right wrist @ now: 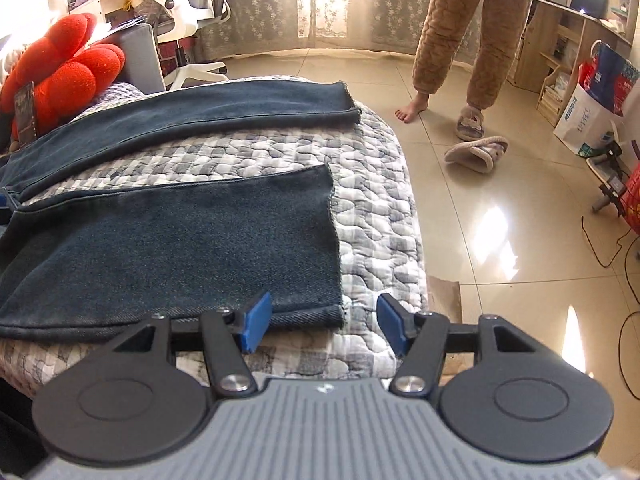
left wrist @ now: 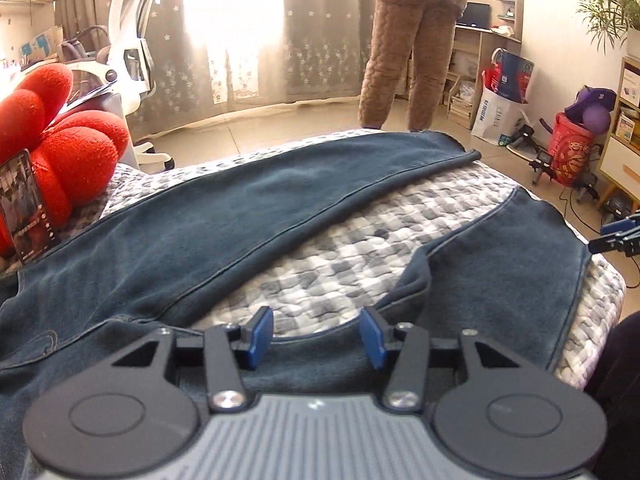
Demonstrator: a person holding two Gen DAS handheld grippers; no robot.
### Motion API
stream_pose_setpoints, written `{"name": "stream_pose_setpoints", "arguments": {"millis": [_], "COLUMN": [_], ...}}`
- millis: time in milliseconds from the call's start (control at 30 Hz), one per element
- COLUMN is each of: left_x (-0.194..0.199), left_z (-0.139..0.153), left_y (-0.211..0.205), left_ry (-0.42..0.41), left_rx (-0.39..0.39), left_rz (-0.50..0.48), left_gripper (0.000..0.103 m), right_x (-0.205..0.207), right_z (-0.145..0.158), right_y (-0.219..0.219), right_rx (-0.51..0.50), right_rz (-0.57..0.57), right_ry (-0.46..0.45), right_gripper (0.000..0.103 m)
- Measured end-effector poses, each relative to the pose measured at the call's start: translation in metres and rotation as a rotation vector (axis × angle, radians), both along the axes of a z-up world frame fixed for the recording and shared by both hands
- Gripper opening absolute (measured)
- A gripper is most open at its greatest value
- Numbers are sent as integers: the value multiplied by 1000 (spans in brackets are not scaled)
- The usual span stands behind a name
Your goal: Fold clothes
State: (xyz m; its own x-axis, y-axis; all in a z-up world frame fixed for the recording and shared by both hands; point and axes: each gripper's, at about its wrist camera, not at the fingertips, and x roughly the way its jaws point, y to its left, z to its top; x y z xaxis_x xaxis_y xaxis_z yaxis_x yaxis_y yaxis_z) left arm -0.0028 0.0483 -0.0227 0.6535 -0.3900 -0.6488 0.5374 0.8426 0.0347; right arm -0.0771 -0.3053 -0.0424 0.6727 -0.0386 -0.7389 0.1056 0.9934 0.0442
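Dark blue jeans (left wrist: pixel 224 216) lie spread on a grey checked quilt (left wrist: pixel 320 248), their legs apart in a V. My left gripper (left wrist: pixel 316 336) is open and empty, just above the crotch where the legs meet. In the right wrist view the near leg (right wrist: pixel 180 248) and far leg (right wrist: pixel 192 112) end toward the quilt's (right wrist: pixel 380 208) right edge. My right gripper (right wrist: pixel 324 326) is open and empty, at the near corner of the near leg's hem. It also shows in the left wrist view (left wrist: pixel 616 236) at the far right.
A red flower cushion (left wrist: pixel 60 148) and a phone (left wrist: pixel 28 208) sit at the bed's left. A person in brown pyjamas (right wrist: pixel 472 36) stands on the tiled floor beyond. A loose slipper (right wrist: pixel 476 154), bags (left wrist: pixel 504 92), a red basket (left wrist: pixel 568 148) and cables lie right.
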Motion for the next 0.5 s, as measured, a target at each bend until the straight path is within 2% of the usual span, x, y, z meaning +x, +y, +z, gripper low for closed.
{"name": "stream_pose_setpoints", "arguments": {"millis": [233, 267, 300, 367, 433, 467, 500], "left_x": [-35, -38, -41, -45, -48, -49, -51], "left_z": [1, -2, -6, -16, -26, -32, -36], "left_y": [-27, -32, -38, -48, -57, -63, -67], "left_ry": [13, 23, 33, 74, 124, 144, 134], "left_rx": [-44, -39, -33, -27, -33, -32, -23], "left_rz": [-168, -199, -230, -295, -363, -381, -381], "left_gripper": [51, 51, 51, 51, 51, 51, 50], "right_x": [10, 12, 12, 13, 10, 8, 6], "right_z": [-12, -13, -14, -17, -16, -15, -13], "right_y": [-20, -22, -22, -22, -19, -18, -19], "right_rx": [153, 182, 196, 224, 187, 168, 174], "right_rz": [-42, -50, -53, -60, -63, -62, -62], "right_ry": [15, 11, 10, 9, -7, -15, -22], "right_gripper": [62, 57, 47, 38, 23, 13, 11]}}
